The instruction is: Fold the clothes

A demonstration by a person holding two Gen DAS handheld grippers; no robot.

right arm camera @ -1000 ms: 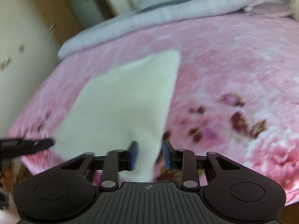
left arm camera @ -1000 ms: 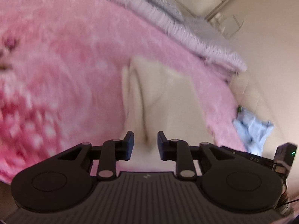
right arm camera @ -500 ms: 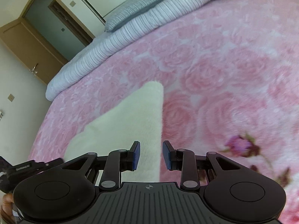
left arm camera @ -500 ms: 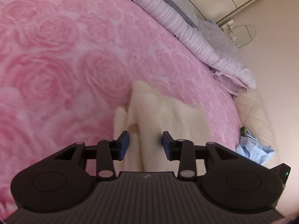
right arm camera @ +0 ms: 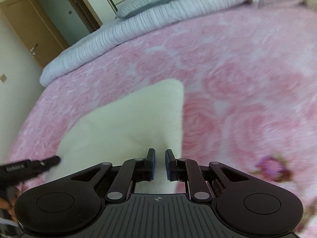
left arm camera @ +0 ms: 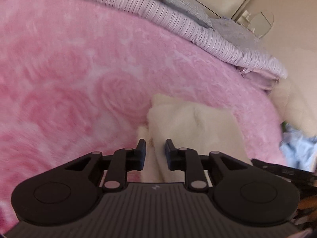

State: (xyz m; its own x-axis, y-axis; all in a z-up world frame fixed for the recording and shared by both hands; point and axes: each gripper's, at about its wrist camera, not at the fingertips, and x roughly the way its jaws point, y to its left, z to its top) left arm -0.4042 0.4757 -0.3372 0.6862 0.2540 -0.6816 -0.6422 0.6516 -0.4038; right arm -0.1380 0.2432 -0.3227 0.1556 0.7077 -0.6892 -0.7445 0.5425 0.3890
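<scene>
A: Both grippers have come in over the cream garment since the earlier frames, and their jaws have just been closing. What sits on the left side?

B: From the left wrist view, the pink rose-patterned blanket [left arm camera: 79,83] fills the left and middle of the bed. The left gripper [left arm camera: 155,148] is at the bottom, jaws drawn close together with a bunched fold of the cream garment [left arm camera: 190,127] between them, clamped on it as far as the blur allows.

A: And further right in that view?

B: A ribbed lilac duvet [left arm camera: 178,25] runs along the far edge of the blanket with a grey pillow [left arm camera: 178,2] on it. A pale blue cloth [left arm camera: 297,150] lies off the bed's right edge.

A: The right wrist view?

B: At far left, a brown door [right arm camera: 29,29], and the tip of the left gripper touching the garment's left edge. The garment [right arm camera: 126,123] lies flat on the pink blanket [right arm camera: 247,79], 1 corner pointing away. The right gripper [right arm camera: 160,159] has its 2 blue-padded jaws nearly together, pinching the garment's near edge.
</scene>
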